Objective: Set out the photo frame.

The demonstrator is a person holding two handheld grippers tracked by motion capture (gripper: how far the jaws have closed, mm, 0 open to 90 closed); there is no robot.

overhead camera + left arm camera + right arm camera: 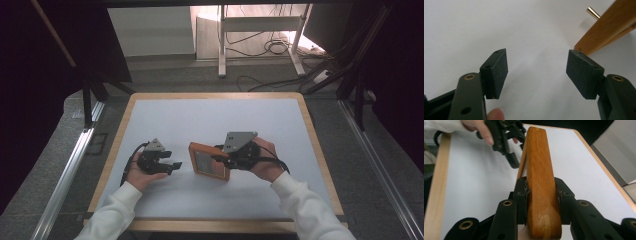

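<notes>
1. Right gripper (541,195): jaws clamped on the two broad faces of a wooden frame (540,170), the pads pressed flat against the wood; the frame's narrow edge runs away toward 12 o'clock in the right gripper view.
2. Wooden frame, high view (209,159): orange-brown rim around a pale grey panel, at table centre, directly at 9 o'clock of the right gripper (223,159).
3. Left gripper (537,71): jaws standing wide, nothing between the pads, white surface beneath. A corner of the frame (609,27) sits just beyond the right-hand pad at 1 o'clock, with a small brass peg (593,13) past it.
4. Left gripper, high view (171,166): at 9 o'clock of the frame, near but apart.
5. Table (200,115): white top, light wooden border.
</notes>
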